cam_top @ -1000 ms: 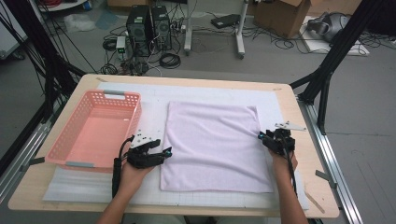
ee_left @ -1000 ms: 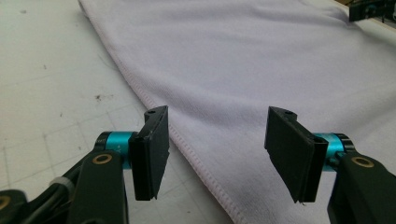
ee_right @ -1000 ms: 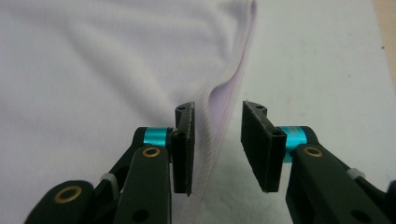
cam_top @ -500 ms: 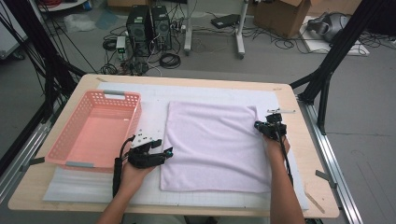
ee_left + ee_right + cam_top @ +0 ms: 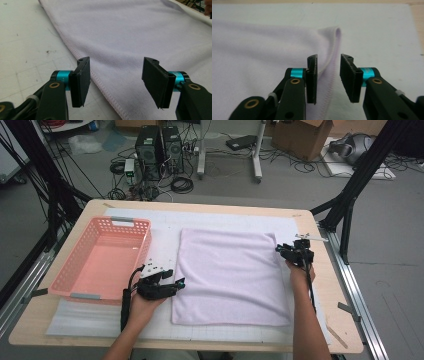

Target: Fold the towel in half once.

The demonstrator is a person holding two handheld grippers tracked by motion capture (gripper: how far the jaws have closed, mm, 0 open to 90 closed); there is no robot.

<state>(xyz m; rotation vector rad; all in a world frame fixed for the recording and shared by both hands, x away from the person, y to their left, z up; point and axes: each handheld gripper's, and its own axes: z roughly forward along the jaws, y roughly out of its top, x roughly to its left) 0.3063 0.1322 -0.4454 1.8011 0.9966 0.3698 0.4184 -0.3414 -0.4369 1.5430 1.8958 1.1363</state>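
Now my right gripper (image 5: 328, 75) sat half-closed around the towel (image 5: 230, 275) edge at mid-right of the high view, not yet clamped; my left gripper (image 5: 116, 77) gaped wide over the towel's lower-left edge.

Left gripper (image 5: 177, 282) at lower left of centre, jaws wide apart; right gripper (image 5: 281, 250) at right of frame, jaws narrowly parted, forearms entering from bottom edge.

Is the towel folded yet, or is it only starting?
Only starting. The lilac towel lies spread flat, unfolded. The right gripper has its jaws around the raised hem, not clamped. The left gripper waits open at the opposite edge. All folding is left; the pink basket holds nothing.
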